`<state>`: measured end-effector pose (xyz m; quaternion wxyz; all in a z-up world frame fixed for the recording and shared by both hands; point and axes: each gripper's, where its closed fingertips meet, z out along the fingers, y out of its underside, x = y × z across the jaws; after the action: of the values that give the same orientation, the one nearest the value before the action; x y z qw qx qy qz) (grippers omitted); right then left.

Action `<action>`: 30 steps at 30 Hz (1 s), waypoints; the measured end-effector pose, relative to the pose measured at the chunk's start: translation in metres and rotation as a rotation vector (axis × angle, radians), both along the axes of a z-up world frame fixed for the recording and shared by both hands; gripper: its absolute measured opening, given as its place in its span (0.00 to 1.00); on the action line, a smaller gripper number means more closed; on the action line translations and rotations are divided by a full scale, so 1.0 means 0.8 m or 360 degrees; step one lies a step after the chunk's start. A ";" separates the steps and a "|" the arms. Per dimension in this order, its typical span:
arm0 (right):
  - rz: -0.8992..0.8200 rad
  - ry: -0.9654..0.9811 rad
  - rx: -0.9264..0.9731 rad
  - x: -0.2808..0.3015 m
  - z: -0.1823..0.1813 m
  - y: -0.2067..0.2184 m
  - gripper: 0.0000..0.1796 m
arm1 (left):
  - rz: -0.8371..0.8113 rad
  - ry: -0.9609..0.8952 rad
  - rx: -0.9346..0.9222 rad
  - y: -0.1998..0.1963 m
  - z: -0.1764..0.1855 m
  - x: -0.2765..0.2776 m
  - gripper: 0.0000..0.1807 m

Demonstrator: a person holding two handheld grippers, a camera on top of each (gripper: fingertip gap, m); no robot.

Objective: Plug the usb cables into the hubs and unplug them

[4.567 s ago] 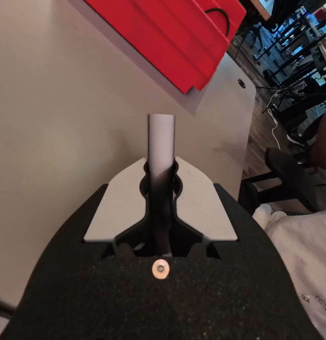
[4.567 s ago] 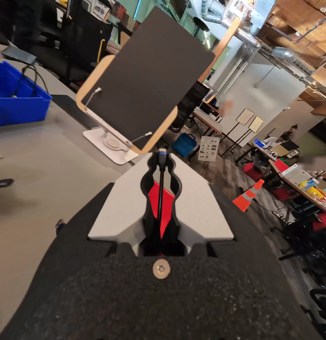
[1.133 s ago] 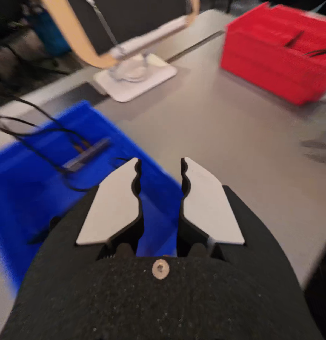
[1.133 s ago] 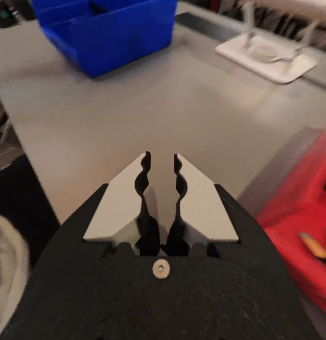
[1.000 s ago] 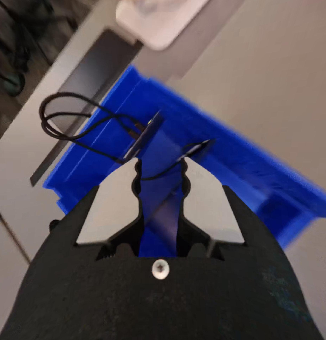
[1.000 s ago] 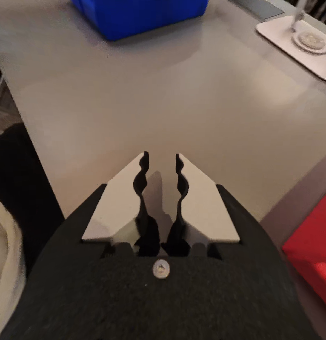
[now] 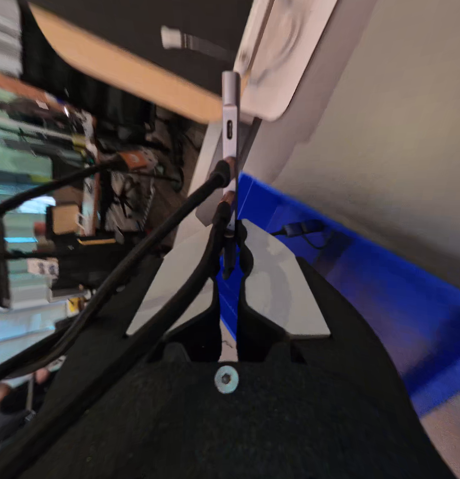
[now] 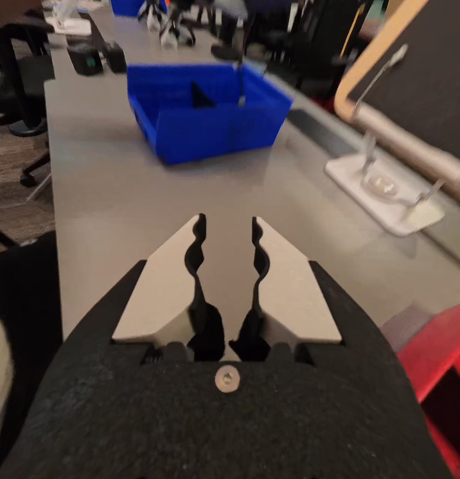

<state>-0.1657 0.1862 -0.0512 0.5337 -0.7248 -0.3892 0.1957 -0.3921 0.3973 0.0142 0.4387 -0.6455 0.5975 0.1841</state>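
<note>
**Right gripper open over bare grey table**

The right gripper (image 8: pixel 227 220) hangs above the grey table (image 8: pixel 146 197), its two pale fingers (image 8: pixel 169 282) spread apart with nothing between them, only tabletop showing through the gap. Ahead sits a blue bin (image 8: pixel 210 129) with a dark divider inside, and a thin cable (image 8: pixel 240 77) drops down into its far right part, small plug at the end. Off to the right stands a white stand base (image 8: pixel 379 197) carrying a tilted dark panel with a tan rim (image 8: pixel 358 77). At the lower right edge, a red bin (image 8: pixel 436 363) pokes in. Beyond the blue bin, dark boxes (image 8: pixel 86 59) sit blurred on the table.
</note>
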 end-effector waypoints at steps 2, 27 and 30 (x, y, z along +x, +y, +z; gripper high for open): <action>0.0064 0.0003 0.0176 -0.018 0.049 0.011 0.21 | -0.0191 0.0044 0.0052 -0.060 0.028 0.044 0.06; 0.0371 0.0718 -0.0073 0.011 0.050 -0.013 0.03 | -0.0731 -0.1233 -0.0842 -0.338 -0.025 0.210 0.14; 0.0575 0.0951 -0.0096 -0.009 0.058 -0.037 0.04 | -0.0616 -0.1522 -0.1057 -0.332 -0.059 0.220 0.14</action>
<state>-0.1728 0.1570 -0.0051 0.5592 -0.5703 -0.3319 0.5019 -0.2163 0.1321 -0.0327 0.4592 -0.6386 0.4662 -0.4050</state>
